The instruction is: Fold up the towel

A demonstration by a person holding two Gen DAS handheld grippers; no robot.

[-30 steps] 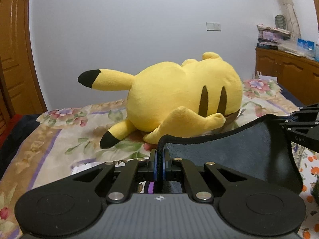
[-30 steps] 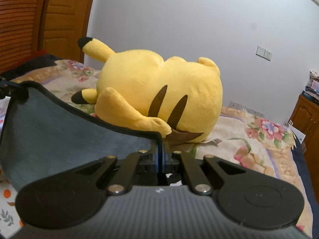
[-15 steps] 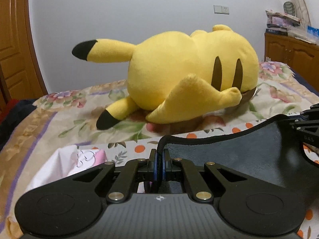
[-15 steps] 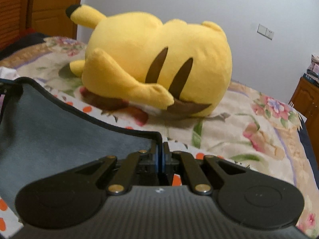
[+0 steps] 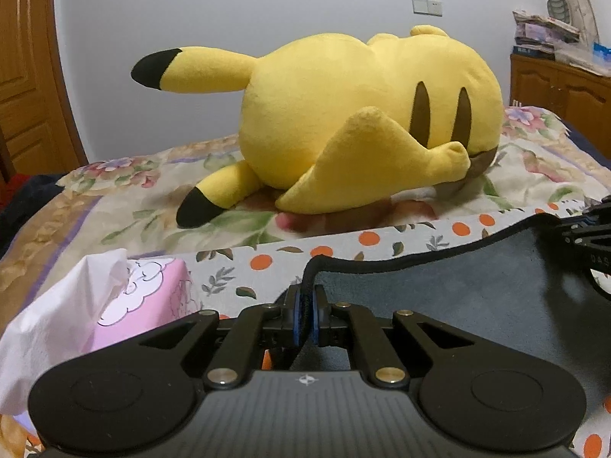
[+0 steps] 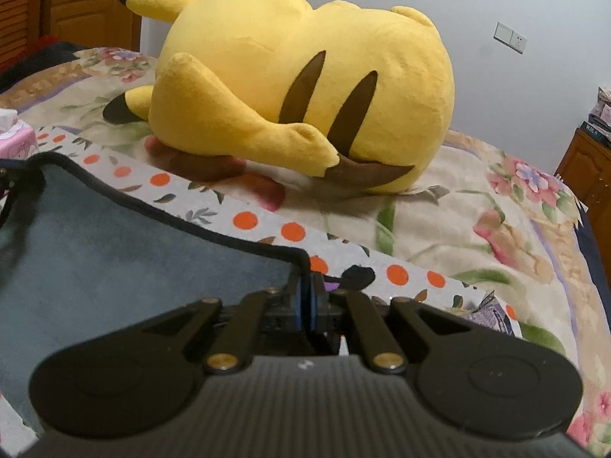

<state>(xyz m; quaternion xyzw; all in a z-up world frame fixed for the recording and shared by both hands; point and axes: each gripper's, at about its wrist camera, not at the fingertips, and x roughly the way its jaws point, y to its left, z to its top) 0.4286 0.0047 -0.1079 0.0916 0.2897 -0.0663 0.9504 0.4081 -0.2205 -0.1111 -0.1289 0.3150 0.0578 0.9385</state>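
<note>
Both the left gripper [image 5: 305,318] and right gripper [image 6: 305,311] held jaws clamped on corners of the towel [image 5: 439,297], carried over the bed [image 6: 439,221]; the fold appeared unfinished.

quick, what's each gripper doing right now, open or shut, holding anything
Left gripper: closed, pinching a corner of the grey towel.
Right gripper: closed, pinching the towel's other corner.

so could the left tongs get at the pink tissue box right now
Probably not as things stand. The left tongs are shut on a corner of the grey towel, so they are occupied. The pink tissue box sits close on the left, with nothing visible between; they'd need to release the towel first.
</note>
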